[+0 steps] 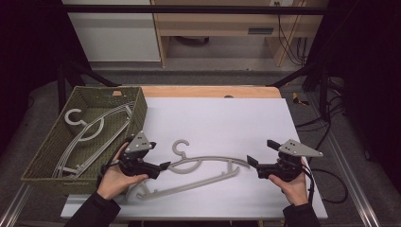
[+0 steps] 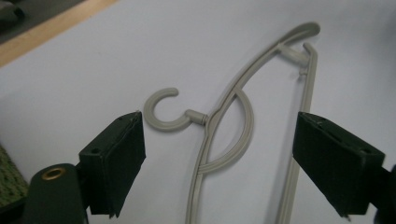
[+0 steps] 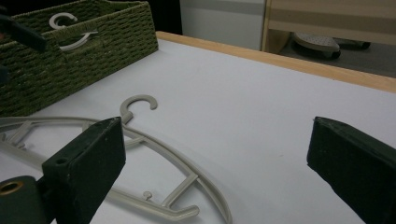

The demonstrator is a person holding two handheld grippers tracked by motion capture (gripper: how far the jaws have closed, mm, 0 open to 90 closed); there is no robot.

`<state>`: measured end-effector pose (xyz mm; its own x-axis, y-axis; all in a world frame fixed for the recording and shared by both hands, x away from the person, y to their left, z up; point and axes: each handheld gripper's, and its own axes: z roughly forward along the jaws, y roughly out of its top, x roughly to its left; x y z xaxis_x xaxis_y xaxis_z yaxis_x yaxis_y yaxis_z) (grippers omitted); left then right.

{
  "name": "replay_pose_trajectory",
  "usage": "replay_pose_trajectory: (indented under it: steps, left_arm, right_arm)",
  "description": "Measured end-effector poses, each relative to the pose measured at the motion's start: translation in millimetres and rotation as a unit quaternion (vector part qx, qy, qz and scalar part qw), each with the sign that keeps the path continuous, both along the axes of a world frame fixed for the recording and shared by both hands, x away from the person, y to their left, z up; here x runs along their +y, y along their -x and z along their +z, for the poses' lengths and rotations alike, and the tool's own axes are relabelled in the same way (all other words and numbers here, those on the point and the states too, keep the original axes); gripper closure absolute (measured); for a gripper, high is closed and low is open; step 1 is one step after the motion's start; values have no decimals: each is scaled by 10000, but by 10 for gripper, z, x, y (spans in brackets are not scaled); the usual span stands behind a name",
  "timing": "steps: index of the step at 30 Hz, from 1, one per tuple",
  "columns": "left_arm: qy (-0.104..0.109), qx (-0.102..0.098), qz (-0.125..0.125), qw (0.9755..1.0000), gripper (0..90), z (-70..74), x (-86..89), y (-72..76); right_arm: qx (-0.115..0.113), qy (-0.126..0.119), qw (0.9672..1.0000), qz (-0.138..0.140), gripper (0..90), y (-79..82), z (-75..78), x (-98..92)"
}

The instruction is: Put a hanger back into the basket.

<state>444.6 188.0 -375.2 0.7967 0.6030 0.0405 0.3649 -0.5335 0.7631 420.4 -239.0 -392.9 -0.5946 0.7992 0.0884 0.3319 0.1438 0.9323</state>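
Note:
A beige plastic hanger [image 1: 198, 183] lies flat on the white table sheet [image 1: 227, 118], its hook [image 1: 179, 146] pointing toward the far side. My left gripper [image 1: 160, 158] hovers open at the hanger's left end, near the hook. In the left gripper view the hanger's neck [image 2: 205, 119] lies on the sheet between and beyond the wide-apart jaws of my left gripper [image 2: 219, 123], untouched. My right gripper [image 1: 261, 152] stands open just off the hanger's right end. In the right gripper view the hanger [image 3: 154, 140] passes the left jaw of my right gripper [image 3: 217, 135], with nothing between the jaws.
A green woven basket [image 1: 138, 116] sits at the table's left edge and holds other beige hangers [image 1: 90, 130]. It also stands at the upper left of the right gripper view, basket [image 3: 102, 42]. A wooden table edge [image 1: 208, 91] runs along the back.

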Motion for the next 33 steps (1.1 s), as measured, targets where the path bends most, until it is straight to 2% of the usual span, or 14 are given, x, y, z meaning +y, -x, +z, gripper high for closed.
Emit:
replay_pose_trajectory:
  steps: [3,6,8,10,14,19,20,23,26,27,29,33]
  left_arm:
    - [-296,233,93,9992,203,-119,-61,-111]
    - [-468,319,104,9983,251,-221,-84,-159]
    - [-584,465,188,9970,270,-297,-99,-180]
    - [-842,575,213,9946,298,-366,-147,-174]
    - [-1137,649,156,9913,353,-470,-213,-161]
    - [-1331,653,336,9884,430,-577,-227,-208]
    - [-1480,582,433,9863,445,-606,-227,-220]
    - [-1567,642,460,9845,504,-673,-230,-243]
    - [-1686,808,388,9816,551,-748,-253,-258]
    - [-1672,884,345,9813,570,-767,-260,-260]
    - [-1694,898,378,9807,597,-785,-261,-268]
    - [-1607,992,372,9813,637,-787,-254,-274]
  right_arm:
    - [2,29,10000,7,49,0,-1,-9]
    - [-9,57,10000,57,49,2,1,-6]
    - [-33,84,9999,83,49,0,-2,-6]
    - [-20,89,9999,67,49,-3,-8,2]
    - [13,93,9999,101,48,4,-7,12]
    - [-37,114,9999,97,48,14,6,23]
    - [-36,110,9999,97,48,14,6,24]
    - [-21,138,9998,106,48,8,-2,25]
    - [-6,140,9998,111,48,8,-5,31]
    - [-12,145,9998,114,47,8,-5,31]
    - [-16,140,9998,115,47,11,-3,31]
    - [-20,142,9998,129,48,11,-2,17]
